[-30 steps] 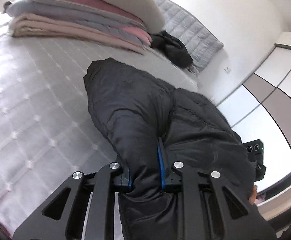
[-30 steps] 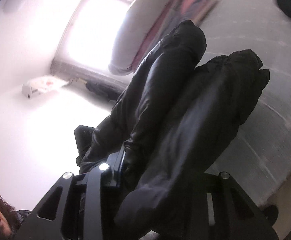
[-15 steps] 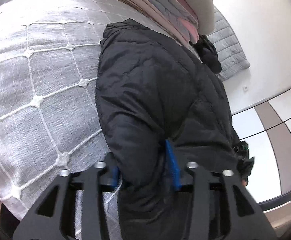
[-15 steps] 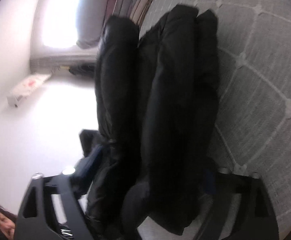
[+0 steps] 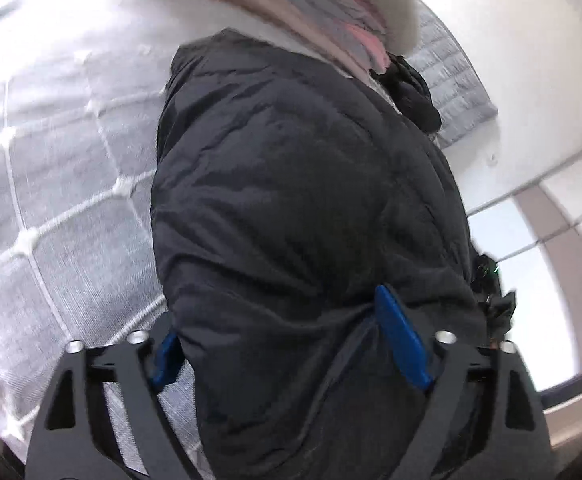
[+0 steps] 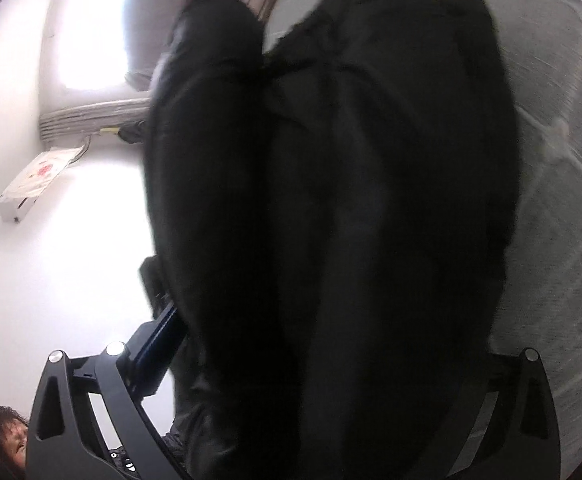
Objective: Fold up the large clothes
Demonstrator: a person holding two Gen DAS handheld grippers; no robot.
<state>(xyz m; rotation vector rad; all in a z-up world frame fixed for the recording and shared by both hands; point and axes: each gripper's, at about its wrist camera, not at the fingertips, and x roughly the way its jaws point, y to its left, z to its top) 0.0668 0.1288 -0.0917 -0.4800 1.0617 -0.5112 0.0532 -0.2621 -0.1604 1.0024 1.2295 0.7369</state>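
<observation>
A black puffer jacket (image 5: 291,200), folded into a long bundle, lies on the grey quilted bedcover (image 5: 51,208). My left gripper (image 5: 283,344) straddles its near end. The jaws are opening, and the blue pads (image 5: 401,340) stand wide apart with bulging fabric between them. In the right wrist view the jacket (image 6: 371,200) fills the frame as two dark rolls. My right gripper (image 6: 331,344) has its jaws opening wide around that end. One blue pad (image 6: 159,340) stands clear at the left, and the other finger is hidden behind the jacket.
A stack of folded pink, grey and beige blankets (image 5: 311,4) lies beyond the jacket, with another black garment (image 5: 411,92) beside it. A wardrobe (image 5: 551,220) stands to the right. A wall unit (image 6: 31,184) and a person's head (image 6: 7,436) show in the right wrist view.
Both grippers came down towards the bed with the jacket and their jaws spread from a tight pinch to wide apart. The jacket now rests on the bedcover.
</observation>
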